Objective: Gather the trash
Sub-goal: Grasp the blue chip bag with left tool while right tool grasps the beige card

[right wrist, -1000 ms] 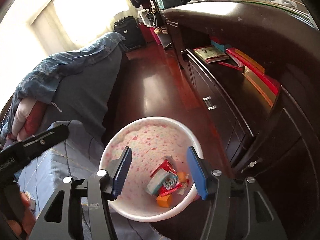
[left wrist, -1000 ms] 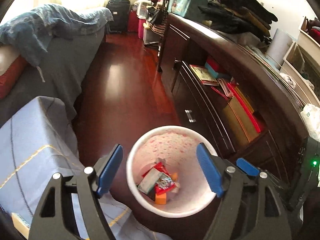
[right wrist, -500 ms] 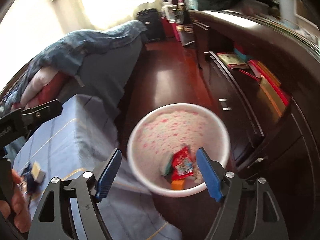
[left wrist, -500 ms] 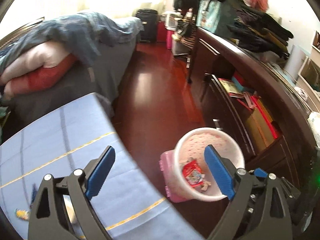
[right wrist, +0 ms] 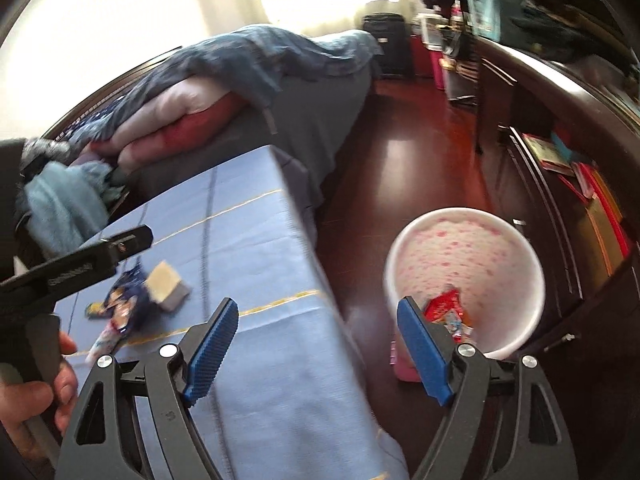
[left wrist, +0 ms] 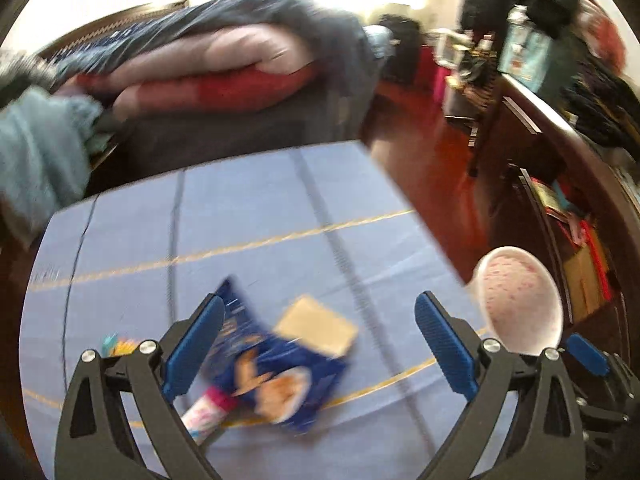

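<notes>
A white bin with pink dots (right wrist: 464,276) stands on the floor beside the table and holds red wrappers (right wrist: 444,308); it also shows in the left wrist view (left wrist: 520,300). On the blue tablecloth (left wrist: 248,224) lie a dark blue snack bag (left wrist: 276,380), a tan box (left wrist: 316,328), a pink and white wrapper (left wrist: 204,412) and a small yellow wrapper (left wrist: 116,346). My left gripper (left wrist: 320,344) is open and empty just above the blue bag. My right gripper (right wrist: 320,352) is open and empty over the table's edge, left of the bin.
A bed with dark bedding and red pillows (left wrist: 208,80) stands behind the table. A dark wood cabinet (right wrist: 560,168) with books runs along the right. Red-brown floor (right wrist: 408,152) lies between them. A pink item (right wrist: 404,364) sits under the bin.
Both grippers have swung left, away from above the bin toward the table. The left gripper now hovers over the trash on the cloth. Both stay open and empty.
</notes>
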Motion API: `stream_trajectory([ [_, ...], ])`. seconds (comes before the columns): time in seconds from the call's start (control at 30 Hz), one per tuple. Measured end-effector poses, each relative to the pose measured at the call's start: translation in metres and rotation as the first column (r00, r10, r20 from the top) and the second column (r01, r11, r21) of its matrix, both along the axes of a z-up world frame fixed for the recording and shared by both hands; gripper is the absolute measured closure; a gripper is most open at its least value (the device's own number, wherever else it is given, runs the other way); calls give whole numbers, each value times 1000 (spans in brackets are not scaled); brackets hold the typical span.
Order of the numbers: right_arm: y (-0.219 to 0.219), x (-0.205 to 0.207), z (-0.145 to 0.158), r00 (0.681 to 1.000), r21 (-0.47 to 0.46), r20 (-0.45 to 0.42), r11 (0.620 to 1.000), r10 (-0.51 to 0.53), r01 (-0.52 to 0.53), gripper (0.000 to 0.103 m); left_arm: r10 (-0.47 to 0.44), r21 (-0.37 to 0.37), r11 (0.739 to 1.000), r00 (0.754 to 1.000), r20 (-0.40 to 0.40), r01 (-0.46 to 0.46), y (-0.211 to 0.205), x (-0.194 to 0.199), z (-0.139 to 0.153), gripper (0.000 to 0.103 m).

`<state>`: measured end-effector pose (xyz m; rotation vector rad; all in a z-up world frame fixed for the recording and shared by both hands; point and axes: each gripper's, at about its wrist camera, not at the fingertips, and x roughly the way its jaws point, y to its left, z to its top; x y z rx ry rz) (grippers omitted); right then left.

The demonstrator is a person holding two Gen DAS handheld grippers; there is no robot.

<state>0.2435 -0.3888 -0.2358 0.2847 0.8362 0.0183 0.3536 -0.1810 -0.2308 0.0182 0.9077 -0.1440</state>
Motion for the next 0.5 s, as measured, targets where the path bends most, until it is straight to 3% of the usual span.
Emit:
stream_trajectory([
  [0.3,35,-5,7,998,-18,7,997,69,-69,21,107,-39,993,984,-141,-114,40,18,-43,10],
  [0.37,38,-6,8,997,-25,5,997,71,-70,21,105,-55,992,980,-168,-115,42,21,-51,26],
  [0.43,41,-5,9,998,-26,6,997,70,-70,21,102,-73,990,978,-184,-117,42,19,-58,34],
  [0.5,44,-4,10,997,-30,4,997,71,-71,21,100,-97,988,980,-175,-118,44,18,-57,49],
])
